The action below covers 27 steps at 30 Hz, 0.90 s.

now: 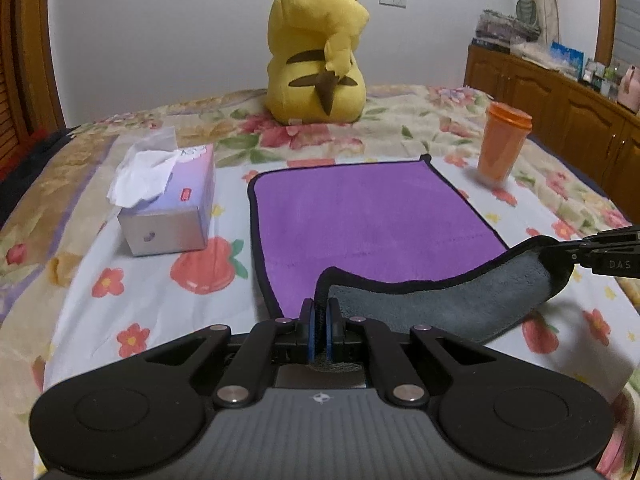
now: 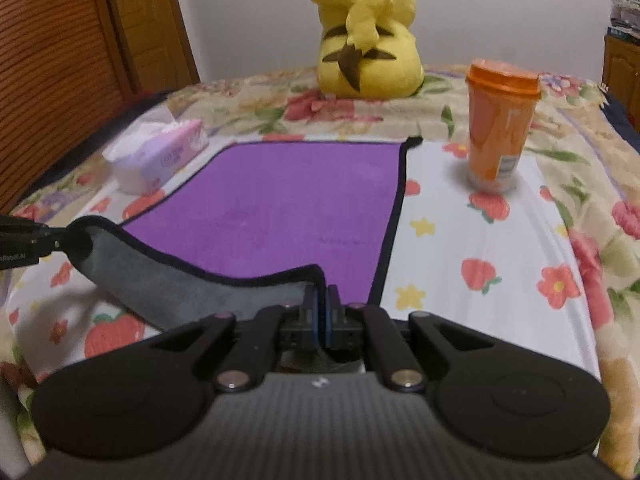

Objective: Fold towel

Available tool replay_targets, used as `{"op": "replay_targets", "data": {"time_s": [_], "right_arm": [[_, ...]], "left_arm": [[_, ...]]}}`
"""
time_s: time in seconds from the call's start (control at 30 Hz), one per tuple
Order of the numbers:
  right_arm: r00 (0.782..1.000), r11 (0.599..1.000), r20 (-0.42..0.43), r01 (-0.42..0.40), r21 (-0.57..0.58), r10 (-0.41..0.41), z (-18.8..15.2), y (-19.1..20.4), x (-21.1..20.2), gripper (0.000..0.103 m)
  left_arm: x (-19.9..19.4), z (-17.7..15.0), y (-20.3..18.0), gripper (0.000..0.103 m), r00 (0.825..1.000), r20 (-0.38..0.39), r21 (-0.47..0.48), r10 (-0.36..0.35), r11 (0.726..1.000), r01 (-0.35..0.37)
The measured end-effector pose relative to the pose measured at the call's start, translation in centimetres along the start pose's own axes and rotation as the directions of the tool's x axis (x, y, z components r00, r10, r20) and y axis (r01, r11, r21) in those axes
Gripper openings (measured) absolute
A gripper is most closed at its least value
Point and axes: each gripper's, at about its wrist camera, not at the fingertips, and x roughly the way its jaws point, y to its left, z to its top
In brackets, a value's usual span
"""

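On floral bedding, left claw and right claw each pinch the plush purple towel's corners.

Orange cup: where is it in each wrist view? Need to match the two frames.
Left wrist: orange cup stands at upper right on the bedspread, right of the purple towel's far corner.
Right wrist: orange cup stands right of centre, upper half, again right of the towel's far corner.
Shared landmark: the yellow plush toy beyond the towel, back turned.
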Motion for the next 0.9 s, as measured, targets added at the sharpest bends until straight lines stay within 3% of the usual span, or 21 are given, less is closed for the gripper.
{"op": "replay_targets", "data": {"time_s": [0.9], "right_arm": [[0.995, 1.000, 0.100, -0.024, -0.018, 0.026, 1.5, -1.5, -0.4, 0.004]], "left_arm": [[0.4, 2.6, 0.6, 0.008, 0.997, 0.075, 0.017, -0.031, 0.999, 0.030]]}}
